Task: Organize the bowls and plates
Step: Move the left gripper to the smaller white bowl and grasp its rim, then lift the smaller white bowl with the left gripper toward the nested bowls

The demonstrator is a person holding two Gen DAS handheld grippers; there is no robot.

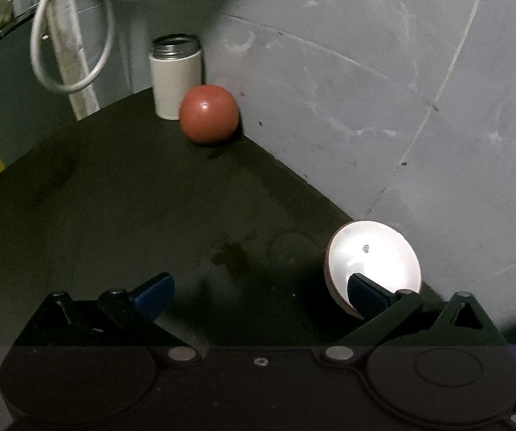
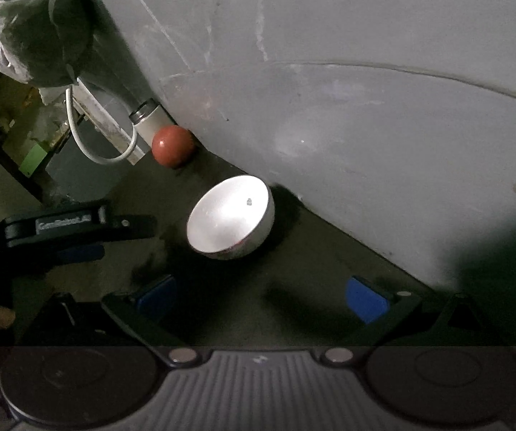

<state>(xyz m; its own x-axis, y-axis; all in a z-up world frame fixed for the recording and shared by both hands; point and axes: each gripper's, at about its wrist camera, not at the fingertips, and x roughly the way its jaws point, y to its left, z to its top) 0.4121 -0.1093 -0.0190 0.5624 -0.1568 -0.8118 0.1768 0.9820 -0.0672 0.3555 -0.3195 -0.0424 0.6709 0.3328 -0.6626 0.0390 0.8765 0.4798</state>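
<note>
The bowl [image 2: 230,216] is white inside with a reddish-brown outside, tipped on its side on the dark counter [image 1: 121,194], near the grey wall [image 2: 348,107]. An overturned reddish-brown bowl [image 1: 209,114] sits farther along that wall, touching a white canister [image 1: 176,76]. The left gripper [image 1: 261,292] hovers beside the white-lined bowl, tongs wide; the right gripper [image 2: 262,298] hangs before it, also wide, both empty.

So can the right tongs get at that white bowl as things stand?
Probably yes. The right tongs are open and point at the white bowl, with only bare dark tabletop between them. The left tongs sit off to its side, not across the way.
</note>
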